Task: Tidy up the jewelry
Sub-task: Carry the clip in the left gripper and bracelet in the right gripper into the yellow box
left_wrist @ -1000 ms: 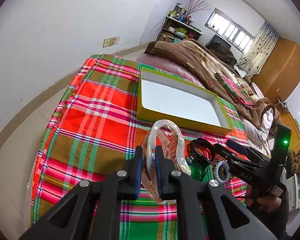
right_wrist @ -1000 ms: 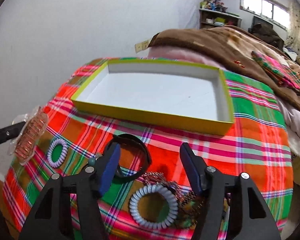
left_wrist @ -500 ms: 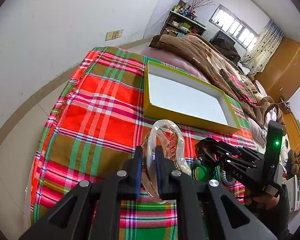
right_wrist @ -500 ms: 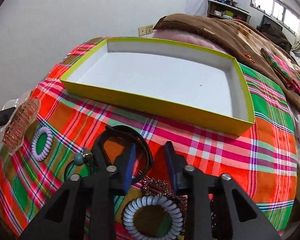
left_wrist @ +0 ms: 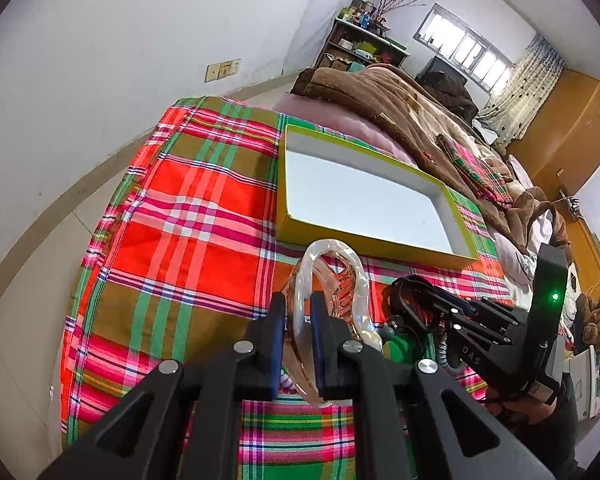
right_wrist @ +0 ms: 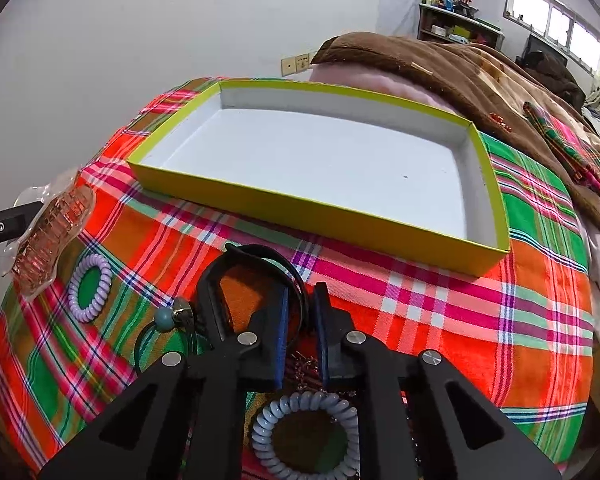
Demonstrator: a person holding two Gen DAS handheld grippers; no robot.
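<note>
Jewelry lies scattered on the plaid cloth [right_wrist: 440, 308], and nearest the right camera a grey-blue spiral hair tie [right_wrist: 305, 432] rests flat just below the right claw [right_wrist: 301, 332], beside a dark beaded piece [right_wrist: 304, 368] partly hidden under the fingers; the right claw is clenched on the rim of a black bangle [right_wrist: 260, 256], which sits on the cloth in front of the box. To the left of the bangle a thin black cord with a teal bead [right_wrist: 165, 319] lies by a lilac spiral hair tie [right_wrist: 90, 286]. In the left view the left claw [left_wrist: 298, 334] is clamped on a clear hair claw clip [left_wrist: 332, 276], held above the cloth near the box's front wall; the right view shows the same clip at its left edge, with copper-toned teeth. Beyond both claws a shallow yellow-green box [right_wrist: 320, 210] with a white inside sits on the cloth. Behind it a brown blanket [right_wrist: 440, 60] covers the bed, then a shelf [left_wrist: 360, 46] and a window [left_wrist: 464, 56] by the far wall
</note>
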